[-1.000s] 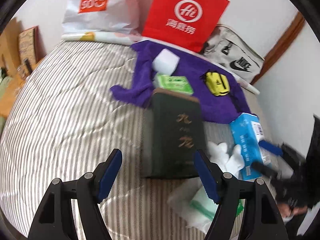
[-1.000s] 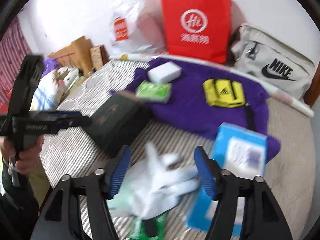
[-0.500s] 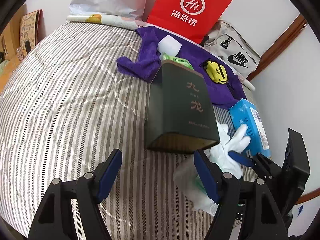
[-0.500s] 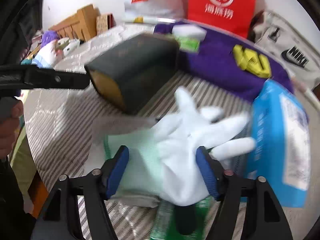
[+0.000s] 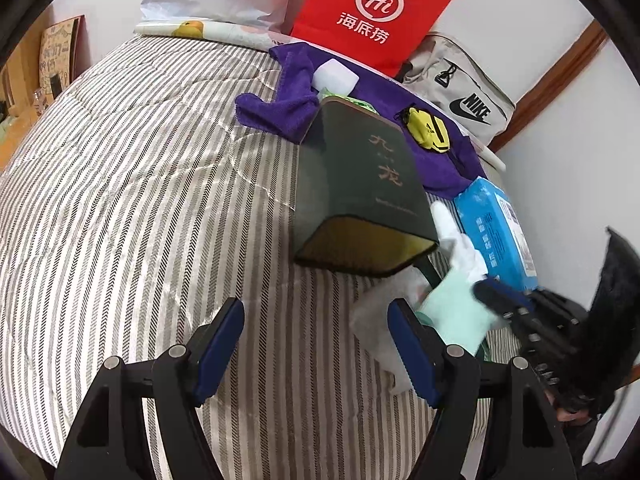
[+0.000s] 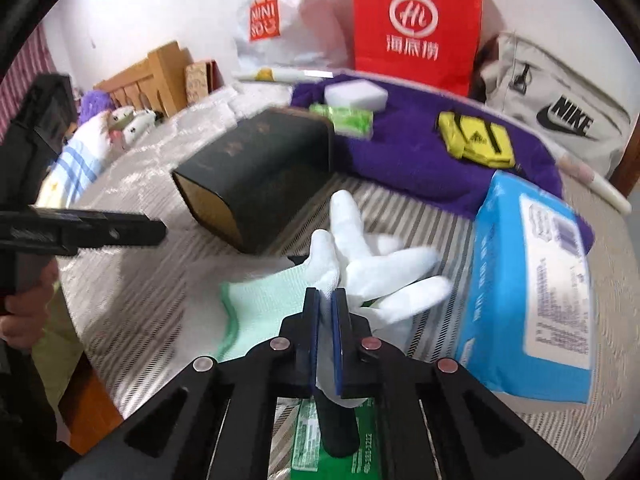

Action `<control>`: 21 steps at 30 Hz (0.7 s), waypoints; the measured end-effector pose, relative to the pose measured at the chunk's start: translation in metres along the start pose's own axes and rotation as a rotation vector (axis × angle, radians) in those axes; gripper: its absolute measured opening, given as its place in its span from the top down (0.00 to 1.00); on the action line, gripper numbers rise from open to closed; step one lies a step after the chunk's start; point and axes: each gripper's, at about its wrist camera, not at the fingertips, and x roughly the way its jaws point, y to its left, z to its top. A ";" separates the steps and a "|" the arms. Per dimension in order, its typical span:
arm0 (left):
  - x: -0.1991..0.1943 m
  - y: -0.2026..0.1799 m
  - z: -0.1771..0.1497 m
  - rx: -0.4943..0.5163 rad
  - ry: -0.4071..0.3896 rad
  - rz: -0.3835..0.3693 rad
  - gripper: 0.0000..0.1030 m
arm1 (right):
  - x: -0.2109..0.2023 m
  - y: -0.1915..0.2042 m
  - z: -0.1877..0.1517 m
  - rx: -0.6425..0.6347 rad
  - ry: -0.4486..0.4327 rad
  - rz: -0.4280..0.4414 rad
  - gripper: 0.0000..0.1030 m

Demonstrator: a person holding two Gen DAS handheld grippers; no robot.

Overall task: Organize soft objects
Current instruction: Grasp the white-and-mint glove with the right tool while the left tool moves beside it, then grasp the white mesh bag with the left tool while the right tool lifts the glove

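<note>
Right gripper [image 6: 327, 304] just snapped closed, pads pinching the white glove [image 6: 360, 268] near the cuff where it meets the mint-green knit. Left gripper [image 5: 316, 344] spread wide, nothing between its pads, hovering over bare striped bedspread [image 5: 140, 200].

Glove lying near the front edge of the bed, between the dark green box [image 6: 260, 176] and the blue tissue pack [image 6: 532, 292], on top of a green-labelled packet [image 6: 336, 440].

Handling, judged: glove light, limp, no shape of its own; fingers likely to dangle and drag once raised. Cuff the sensible hold, thicker fabric, less slip. Thin pinch may catch only one layer.

Room: box close on the left of the glove, tissue pack close on the right, so lifting straight up looks cleanest. Open bedspread toward the left side of the bed. Purple towel [image 6: 420, 160] with yellow pouch [image 6: 476, 140], white sponge [image 6: 356, 94] and a green tissue packet crowding the far edge.
</note>
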 end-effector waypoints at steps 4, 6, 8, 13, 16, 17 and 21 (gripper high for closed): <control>0.001 -0.009 -0.006 0.022 0.007 0.008 0.30 | -0.029 -0.002 0.002 0.008 -0.067 0.017 0.94; 0.003 -0.014 -0.010 0.028 0.017 0.005 0.30 | -0.045 -0.003 0.000 0.017 -0.099 0.027 0.94; 0.005 -0.020 -0.015 0.043 0.023 0.005 0.30 | -0.056 -0.006 -0.004 0.028 -0.119 0.035 0.94; 0.016 -0.038 -0.022 0.067 0.039 -0.011 0.30 | -0.078 -0.011 -0.021 0.040 -0.151 0.039 0.94; 0.025 -0.053 -0.022 0.110 0.039 0.014 0.30 | -0.097 -0.013 -0.034 0.035 -0.177 0.059 0.94; 0.028 -0.058 -0.023 0.132 0.040 0.023 0.30 | -0.102 -0.014 -0.039 0.031 -0.183 0.064 0.94; 0.038 -0.078 -0.026 0.219 0.026 0.080 0.27 | -0.118 -0.022 -0.063 0.042 -0.192 0.087 0.94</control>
